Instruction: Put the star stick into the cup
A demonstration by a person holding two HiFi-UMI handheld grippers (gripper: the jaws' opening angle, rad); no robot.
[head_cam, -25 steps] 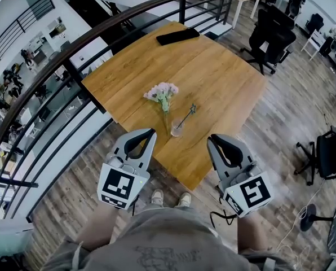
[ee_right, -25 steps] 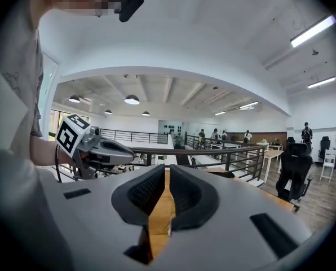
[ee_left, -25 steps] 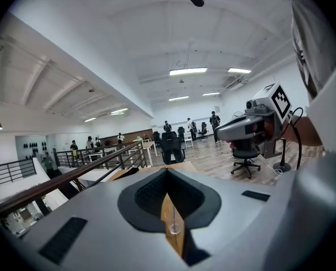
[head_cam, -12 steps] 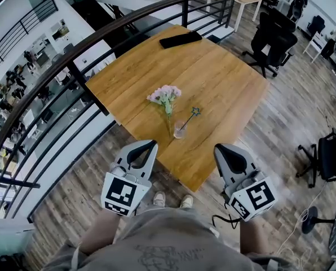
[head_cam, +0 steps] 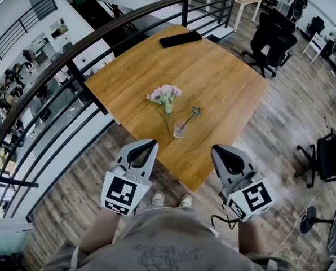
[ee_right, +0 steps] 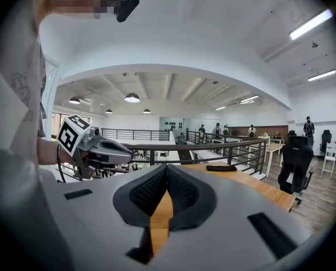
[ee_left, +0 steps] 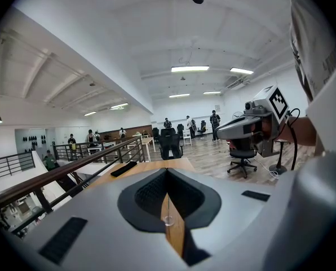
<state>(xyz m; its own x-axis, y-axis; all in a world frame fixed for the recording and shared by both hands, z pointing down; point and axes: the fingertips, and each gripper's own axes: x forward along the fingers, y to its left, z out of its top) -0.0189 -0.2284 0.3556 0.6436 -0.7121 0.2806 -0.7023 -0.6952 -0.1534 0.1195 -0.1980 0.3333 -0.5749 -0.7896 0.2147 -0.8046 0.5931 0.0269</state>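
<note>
On the wooden table a small clear cup stands near the front edge. The star stick leans out of it, its star up and to the right. Pink flowers rise beside it, their stem reaching down to the cup. My left gripper and right gripper hang short of the table's near edge, left and right of the cup, both shut and empty. In the left gripper view the cup shows through the gap under the shut jaw tips. The right gripper's jaws also meet.
A flat black object lies at the table's far edge beside the dark railing, beyond which the floor drops to a lower level. Office chairs stand right of the table. Wood floor lies under both grippers.
Both grippers have drawn back a little from the table's near edge toward the person. The cup, stick and flowers have not moved.
</note>
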